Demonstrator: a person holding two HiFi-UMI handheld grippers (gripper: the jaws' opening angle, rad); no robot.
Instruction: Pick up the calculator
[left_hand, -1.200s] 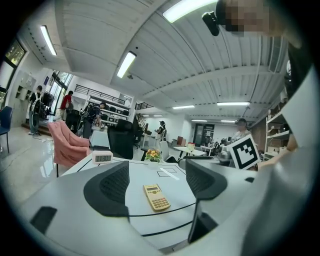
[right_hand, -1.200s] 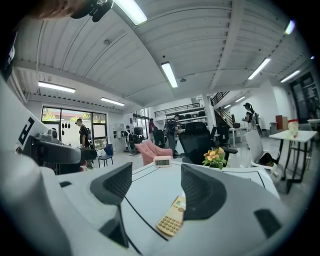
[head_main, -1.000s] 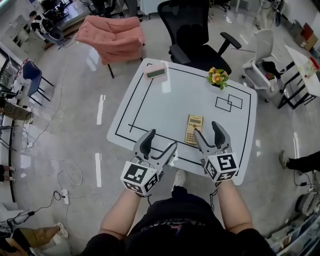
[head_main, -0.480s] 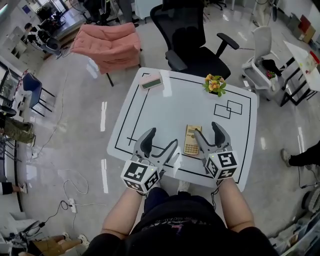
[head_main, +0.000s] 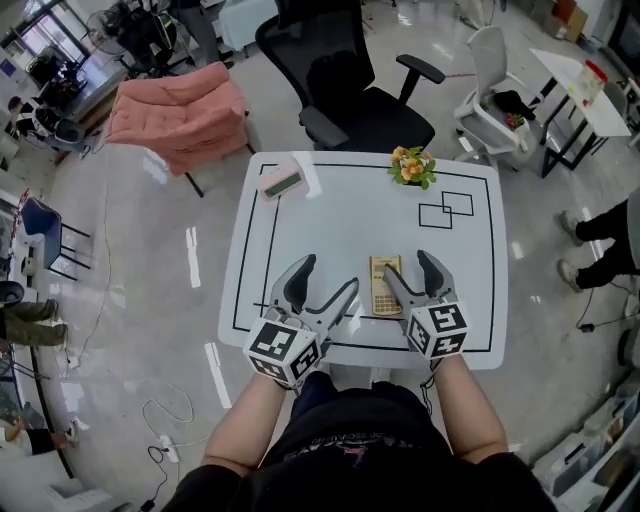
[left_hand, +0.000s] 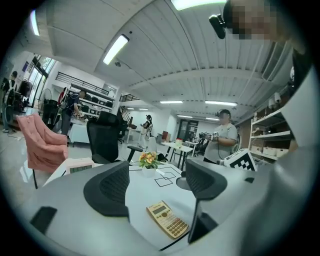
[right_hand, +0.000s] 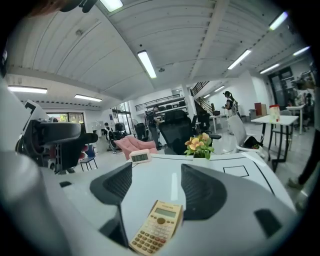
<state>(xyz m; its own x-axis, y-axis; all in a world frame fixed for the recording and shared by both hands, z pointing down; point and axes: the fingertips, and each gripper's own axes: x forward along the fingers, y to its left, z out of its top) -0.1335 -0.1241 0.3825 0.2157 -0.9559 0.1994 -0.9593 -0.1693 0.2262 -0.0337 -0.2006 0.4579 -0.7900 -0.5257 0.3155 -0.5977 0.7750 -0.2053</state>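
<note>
the calculator (right_hand: 156, 227) lies flat on the white bench (head_main: 330, 220), near the person's edge. seen from the right gripper (head_main: 410, 266), it sits low in the gap between the jaws, keypad end nearest, screen end pointing away. those jaws are released and stand wide apart, with neither pad pressing on it. from above, the left jaw of that pair overlaps the calculator's right edge; i cannot tell whether it touches.

the left gripper (head_main: 325, 280) is just beside it, over the same edge of the bench. its jaws are also released, spread wide and grasping nothing. from there the calculator lies ahead on the bench, closer to the right jaw than to the left.

far beyond both pairs of jaws, a small pot of flowers (head_main: 411, 166) stands at the far side of the bench. a small clock (head_main: 281, 181) sits beyond and left of the jaws. a black office chair (head_main: 345, 85) stands behind the bench, and a pink armchair (head_main: 180, 115) is off to the left.
</note>
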